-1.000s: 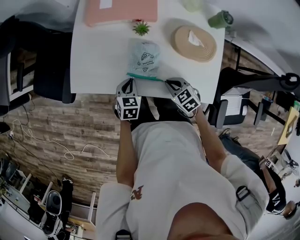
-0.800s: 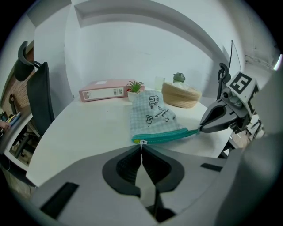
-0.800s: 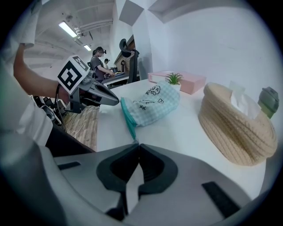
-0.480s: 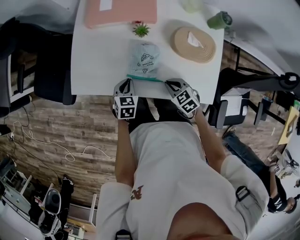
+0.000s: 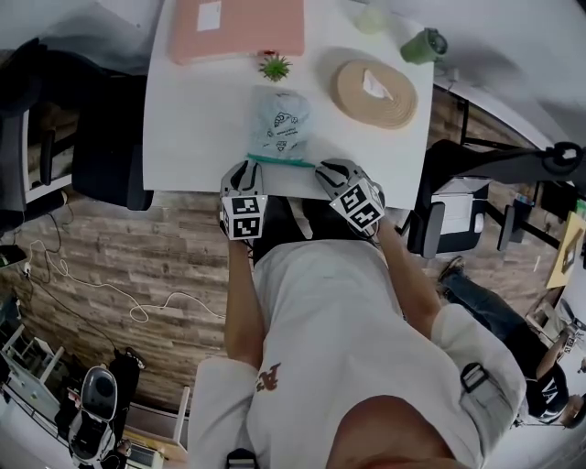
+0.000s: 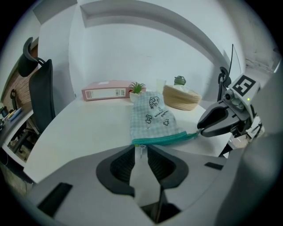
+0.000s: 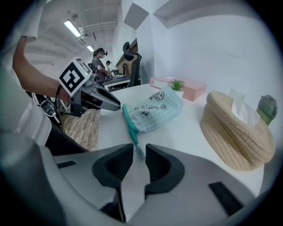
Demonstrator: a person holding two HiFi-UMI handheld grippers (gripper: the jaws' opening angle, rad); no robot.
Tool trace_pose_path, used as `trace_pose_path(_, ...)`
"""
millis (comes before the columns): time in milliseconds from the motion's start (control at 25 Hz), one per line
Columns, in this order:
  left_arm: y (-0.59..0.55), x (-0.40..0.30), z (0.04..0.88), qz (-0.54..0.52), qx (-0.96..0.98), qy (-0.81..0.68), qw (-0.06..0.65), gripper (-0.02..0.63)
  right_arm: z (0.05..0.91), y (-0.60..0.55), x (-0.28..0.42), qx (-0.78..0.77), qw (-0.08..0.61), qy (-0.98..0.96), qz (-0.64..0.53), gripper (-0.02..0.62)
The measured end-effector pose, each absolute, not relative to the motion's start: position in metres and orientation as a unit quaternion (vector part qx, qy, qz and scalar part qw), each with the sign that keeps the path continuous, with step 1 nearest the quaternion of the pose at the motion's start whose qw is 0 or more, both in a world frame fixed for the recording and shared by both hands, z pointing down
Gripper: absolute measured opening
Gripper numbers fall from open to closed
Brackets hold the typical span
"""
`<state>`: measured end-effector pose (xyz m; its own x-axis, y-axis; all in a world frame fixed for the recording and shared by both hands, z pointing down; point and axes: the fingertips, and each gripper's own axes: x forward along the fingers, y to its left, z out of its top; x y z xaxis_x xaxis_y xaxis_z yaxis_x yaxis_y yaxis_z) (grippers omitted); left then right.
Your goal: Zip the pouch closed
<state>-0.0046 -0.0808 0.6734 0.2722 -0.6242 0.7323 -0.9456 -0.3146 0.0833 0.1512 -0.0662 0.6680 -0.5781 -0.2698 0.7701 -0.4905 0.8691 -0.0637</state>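
A pale checked pouch (image 5: 279, 119) with a teal zipper edge (image 5: 281, 160) lies on the white table (image 5: 192, 128), its zipper toward the table's near edge. My left gripper (image 5: 245, 167) sits at the zipper's left end. Its jaws have just been opening, and the small metal zipper pull (image 6: 140, 150) hangs loose in the narrow gap between them. My right gripper (image 5: 325, 169) is at the zipper's right end. Its jaws have also just been opening, with the teal end tab (image 7: 138, 151) lying between them, not pressed. The zipper line looks closed along its length.
A pink box (image 5: 236, 27), a small potted plant (image 5: 274, 66), a woven tissue holder (image 5: 375, 92) and a green cup (image 5: 423, 44) stand behind the pouch. A black chair (image 5: 101, 156) stands at the table's left. Other people work in the background of the right gripper view.
Both grippers stay at the ends of the pouch's zipper edge, and the pouch has not moved. The head view has shifted slightly.
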Motion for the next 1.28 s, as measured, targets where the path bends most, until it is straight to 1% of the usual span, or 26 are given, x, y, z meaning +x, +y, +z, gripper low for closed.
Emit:
trace_pose_path(480, -0.103, -0.014, 0.576, 0.209, 0.769, -0.575, 0.187, 0.186, 0.576, -0.107, 0.131, 0.284, 0.282, -0.911, 0.094, 0.157)
trace_pose_path(600, -0.112, -0.018, 0.544, 0.171, 0.773, -0.588, 0.164, 0.221, 0.550, -0.120, 0.128, 0.309, 0.252, -0.914, 0.076, 0.201)
trace_pose_path(840, -0.127, -0.025, 0.482, 0.123, 0.784, -0.601, 0.097, 0.286, 0.489, -0.141, 0.123, 0.361, 0.179, -0.914, 0.041, 0.246)
trace_pose_path(920, -0.131, -0.024, 0.465, 0.112, 0.787, -0.601, 0.075, 0.301, 0.470, -0.145, 0.124, 0.377, 0.154, -0.913, 0.030, 0.270)
trace_pose_path(1040, -0.135, -0.023, 0.443, 0.097, 0.793, -0.600, 0.049, 0.311, 0.441, -0.149, 0.127, 0.406, 0.109, -0.907, 0.019, 0.323)
trace_pose_path(1120, -0.136, -0.020, 0.435, 0.094, 0.798, -0.594, 0.035, 0.319, 0.424, -0.152, 0.130, 0.426, 0.084, -0.901, 0.009, 0.341)
trace_pose_path(1280, -0.139, -0.017, 0.423, 0.084, 0.806, -0.586, 0.022, 0.324, 0.406, -0.154, 0.133, 0.449, 0.071, -0.891, -0.011, 0.348)
